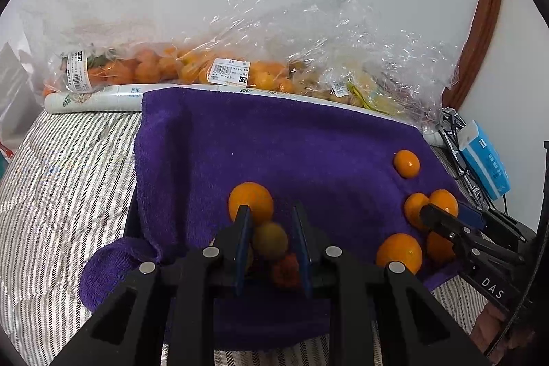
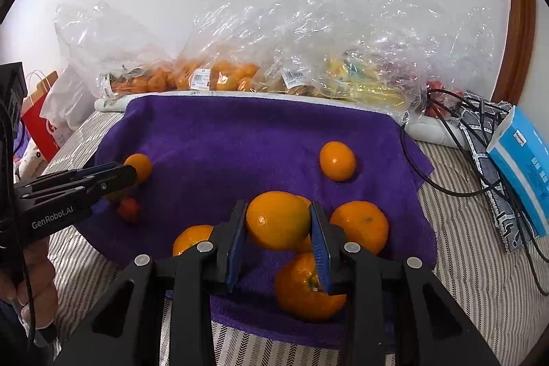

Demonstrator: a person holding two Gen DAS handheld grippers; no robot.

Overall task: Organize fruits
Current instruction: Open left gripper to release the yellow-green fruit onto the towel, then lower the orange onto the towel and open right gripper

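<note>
- Right gripper [image 2: 278,228]: jaws clenched on an orange [image 2: 277,220], both pads against its sides, over the purple towel [image 2: 240,132].
- Left gripper [image 1: 271,228]: jaws apart; a brownish-green fruit [image 1: 270,240] sits between them, touching the left finger only; grasp cannot be confirmed.
- A red fruit [image 1: 286,270] lies just below it.
- Loose oranges cluster near the right gripper; one lone orange [image 2: 337,160] lies apart.
- Bagged fruit [image 2: 223,78] lines the wall.
</note>
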